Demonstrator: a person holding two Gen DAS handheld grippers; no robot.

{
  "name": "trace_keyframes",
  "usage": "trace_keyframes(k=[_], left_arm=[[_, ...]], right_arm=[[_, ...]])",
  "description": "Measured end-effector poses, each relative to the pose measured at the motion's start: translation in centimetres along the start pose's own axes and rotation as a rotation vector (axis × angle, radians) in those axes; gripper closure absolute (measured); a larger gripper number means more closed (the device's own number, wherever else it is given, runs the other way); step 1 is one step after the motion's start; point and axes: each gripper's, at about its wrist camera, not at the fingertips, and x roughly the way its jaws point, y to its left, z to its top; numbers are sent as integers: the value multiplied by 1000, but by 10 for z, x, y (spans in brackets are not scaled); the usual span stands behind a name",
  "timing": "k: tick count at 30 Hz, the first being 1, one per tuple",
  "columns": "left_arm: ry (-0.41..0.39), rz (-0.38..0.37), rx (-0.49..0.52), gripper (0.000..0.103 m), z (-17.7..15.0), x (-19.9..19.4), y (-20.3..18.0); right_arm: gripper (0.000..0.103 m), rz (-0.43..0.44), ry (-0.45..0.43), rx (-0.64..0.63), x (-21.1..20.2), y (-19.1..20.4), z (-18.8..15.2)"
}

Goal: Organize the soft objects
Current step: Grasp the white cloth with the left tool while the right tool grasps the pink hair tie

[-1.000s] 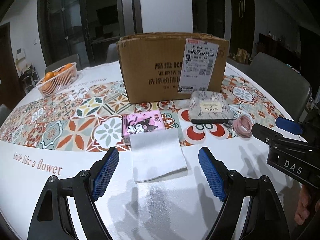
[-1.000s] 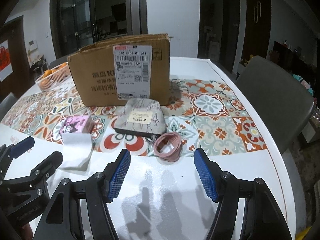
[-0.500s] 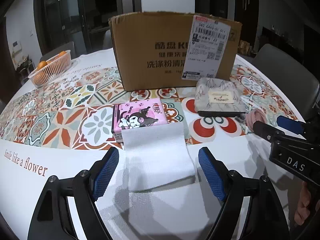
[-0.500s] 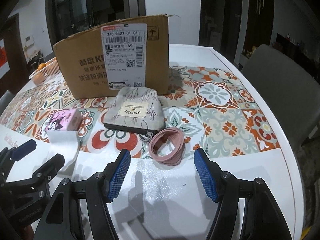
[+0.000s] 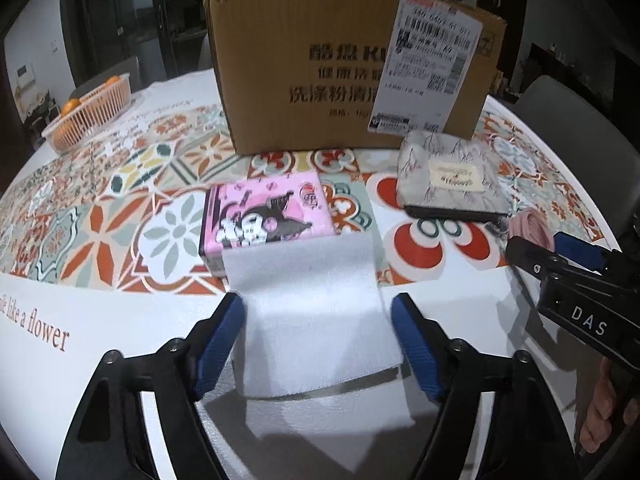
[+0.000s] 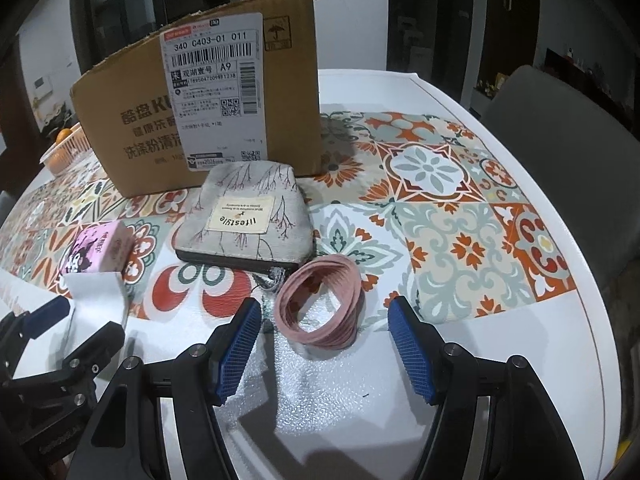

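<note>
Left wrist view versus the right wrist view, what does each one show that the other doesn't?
Only the left wrist view shows the left gripper closing around the white tissue, and the table's lettering. Only the right wrist view shows the whole pink band lying between the right gripper's open jaws. Both show the cardboard box, tissue pack, pouch and fruit basket.

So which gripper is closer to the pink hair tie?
Right. The right gripper has the pink hair tie just ahead, between its open fingers. The left gripper sits off to one side, its jaws closing around the white tissue.

Left gripper [image 5: 318, 344] fingers closing; right gripper [image 6: 324, 350] fingers apart.
</note>
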Motion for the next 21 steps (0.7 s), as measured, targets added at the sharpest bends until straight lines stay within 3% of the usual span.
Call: trace_keyframes(k=[4,15,21], left_arm=[[-4,5,6,35,-1,-1,0],[-18,-20,21,60,-4,-6,-1],[-27,-43,27,78,-7,-11,-1]], right_arm=[[37,-7,5,-1,2,1,-1],[83,-4,-3,-12,0,1,-1],[87,32,3,4,-7,2,-8]])
